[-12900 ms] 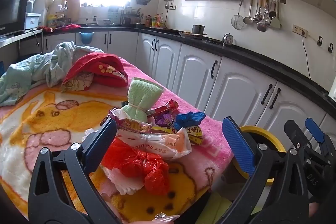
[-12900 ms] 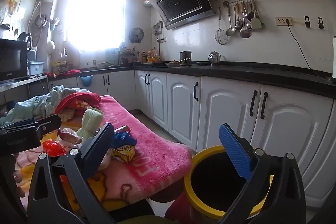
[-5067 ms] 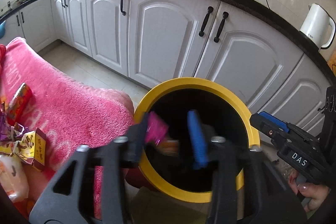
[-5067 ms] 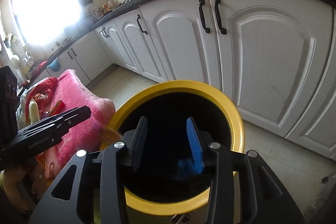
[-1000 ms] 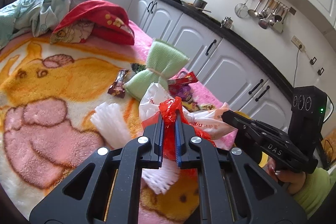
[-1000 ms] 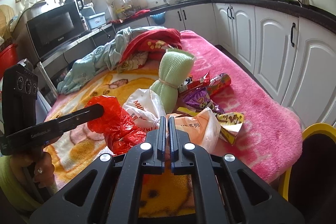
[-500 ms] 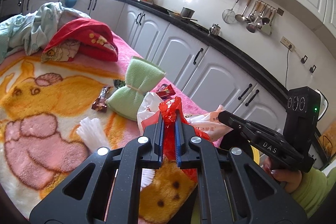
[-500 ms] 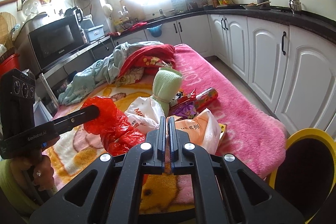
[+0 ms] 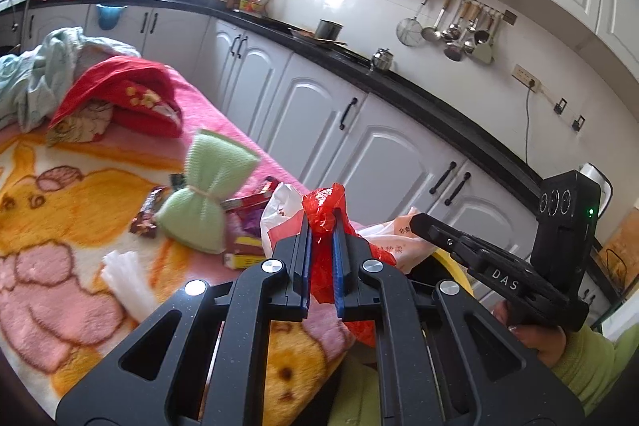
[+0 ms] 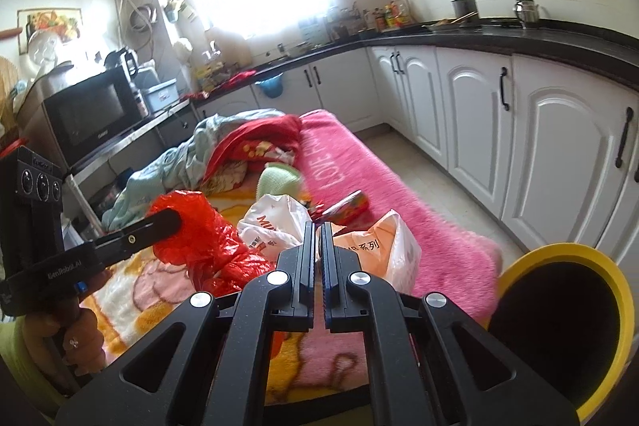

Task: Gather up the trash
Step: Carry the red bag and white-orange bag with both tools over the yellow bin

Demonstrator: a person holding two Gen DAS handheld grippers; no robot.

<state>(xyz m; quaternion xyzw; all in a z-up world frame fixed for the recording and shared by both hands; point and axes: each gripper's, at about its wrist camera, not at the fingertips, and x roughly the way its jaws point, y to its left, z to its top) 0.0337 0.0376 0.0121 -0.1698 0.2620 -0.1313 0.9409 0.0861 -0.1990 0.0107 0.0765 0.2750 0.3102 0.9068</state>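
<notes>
While the left gripper [image 9: 320, 226] is closed tight on a crumpled red plastic bag [image 9: 325, 210], the bag hangs lifted above the blanket [image 9: 60, 226], and its lower part falls down between the black arms of the tool. In the right wrist view the same red plastic bag [image 10: 199, 238] bulges around the tip of the left gripper [image 10: 175, 216], which a hand [image 10: 80, 338] with a ring holds at the left edge. The right gripper [image 10: 315, 238] has its jaws nearly together and pinches the top of a white and orange plastic bag [image 10: 379, 250]; this bag is raised over the pink end of the blanket [image 10: 359, 166]. Behind it a second white bag [image 10: 275, 222] with red letters also seems to be off the blanket, but I cannot tell what holds it. On the blanket rest a green cloth bundle [image 9: 207, 190], a brown snack wrapper [image 9: 147, 210], a white foam net [image 9: 124, 278] and some small coloured packets [image 9: 243, 246]. A yellow bin [image 10: 559, 326] with dark inside stands on the floor just beside the pink end, at the lower right.
</notes>
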